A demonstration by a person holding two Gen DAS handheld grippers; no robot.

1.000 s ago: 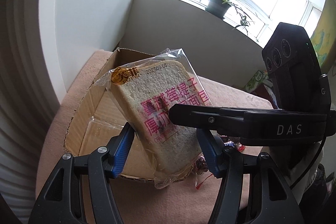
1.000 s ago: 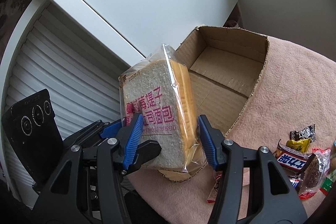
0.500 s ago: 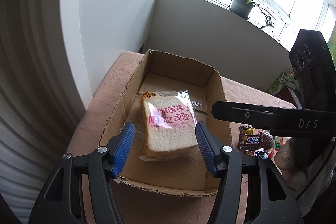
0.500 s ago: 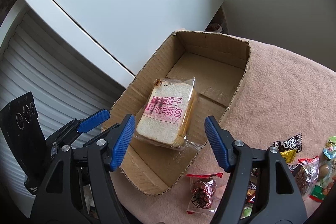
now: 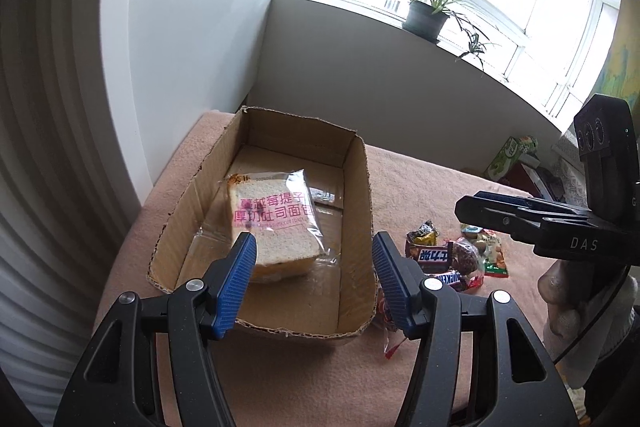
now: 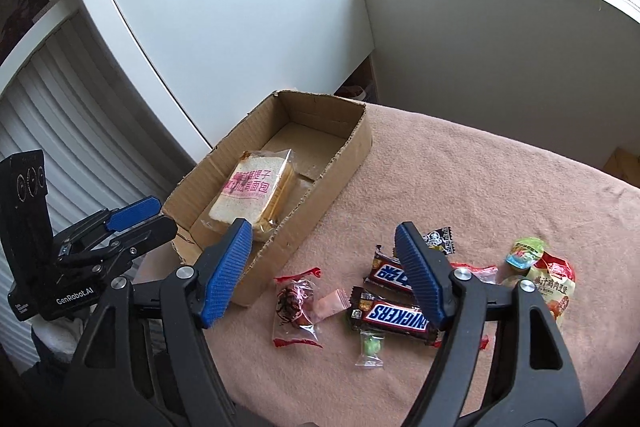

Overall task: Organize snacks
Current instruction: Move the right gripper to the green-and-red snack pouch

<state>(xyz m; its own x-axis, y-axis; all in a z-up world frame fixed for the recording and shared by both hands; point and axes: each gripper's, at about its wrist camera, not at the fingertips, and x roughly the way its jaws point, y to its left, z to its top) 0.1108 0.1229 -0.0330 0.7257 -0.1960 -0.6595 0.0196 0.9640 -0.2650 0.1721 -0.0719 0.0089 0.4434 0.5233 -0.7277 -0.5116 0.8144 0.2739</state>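
Observation:
A bagged loaf of sliced bread (image 5: pixel 276 223) with pink lettering lies flat inside the open cardboard box (image 5: pixel 360 187). My left gripper (image 5: pixel 314 255) hovers open above the box's near end, clear of the bread. In the right wrist view the bread (image 6: pixel 252 195) and box (image 6: pixel 344 163) sit to the left. My right gripper (image 6: pixel 322 239) hangs over the cloth beside the box, its jaws opening with nothing between them. Below it lie two Snickers bars (image 6: pixel 394 315), a red-edged clear bag (image 6: pixel 294 303), a pink candy (image 6: pixel 330 307) and a green candy (image 6: pixel 370 345).
A pink cloth (image 6: pixel 480 187) covers the table. Further right lie a black-and-white packet (image 6: pixel 438 239), a jelly cup (image 6: pixel 524 253) and an orange packet (image 6: pixel 554 287). A potted plant (image 5: pixel 428 15) stands on the windowsill; a green carton (image 5: pixel 508 157) sits beyond the table.
The bread, earlier held up between the fingers over the box, now lies in the box. Both grippers have drawn back; the right one swung right over the loose snacks and widened.

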